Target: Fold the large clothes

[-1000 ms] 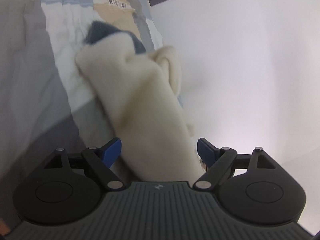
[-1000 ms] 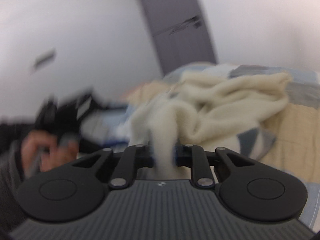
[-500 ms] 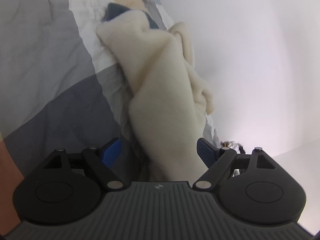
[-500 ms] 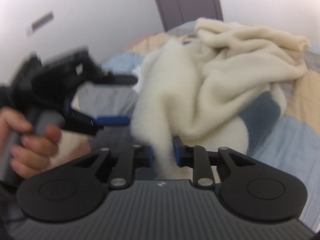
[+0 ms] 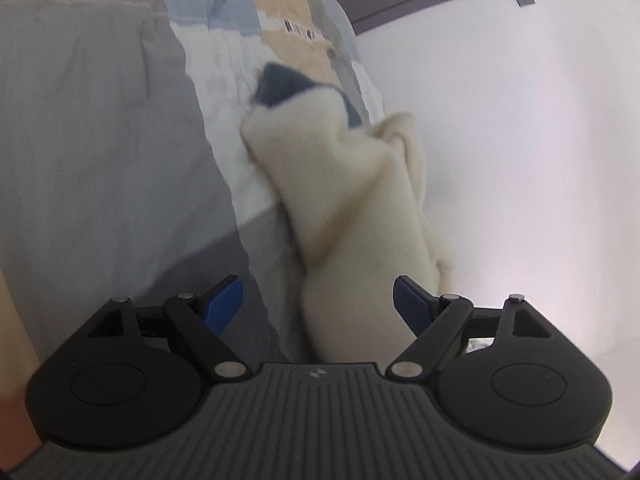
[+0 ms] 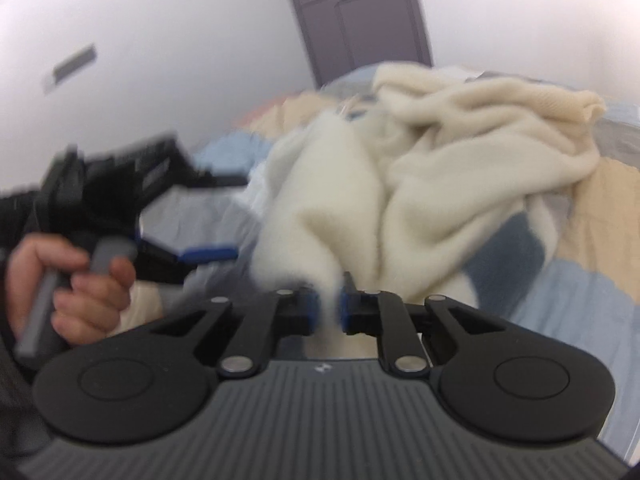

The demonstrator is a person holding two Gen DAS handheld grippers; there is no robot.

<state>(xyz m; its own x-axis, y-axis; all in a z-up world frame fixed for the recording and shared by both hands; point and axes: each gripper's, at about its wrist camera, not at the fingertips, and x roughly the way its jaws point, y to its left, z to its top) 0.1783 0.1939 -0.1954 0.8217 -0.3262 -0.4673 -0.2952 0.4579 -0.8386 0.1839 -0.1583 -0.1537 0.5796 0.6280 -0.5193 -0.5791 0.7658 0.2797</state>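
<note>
A bed [image 6: 592, 280] under a patchwork quilt [image 5: 100, 128] of grey, pale blue, tan and white panels filled both views, its edge running beside a bare white wall [image 5: 520, 140] with a grey door [image 6: 352, 20] beyond. A cream fleece garment [image 6: 460, 184] with slate-blue patches lay bunched in loose folds on the quilt near that edge. The left tongs [image 5: 318, 304], held in a hand [image 6: 72, 284], stood wide apart around a hanging fold without pressing it. The right tongs [image 6: 329, 309] were clamped on a narrow strip of the fleece.
</note>
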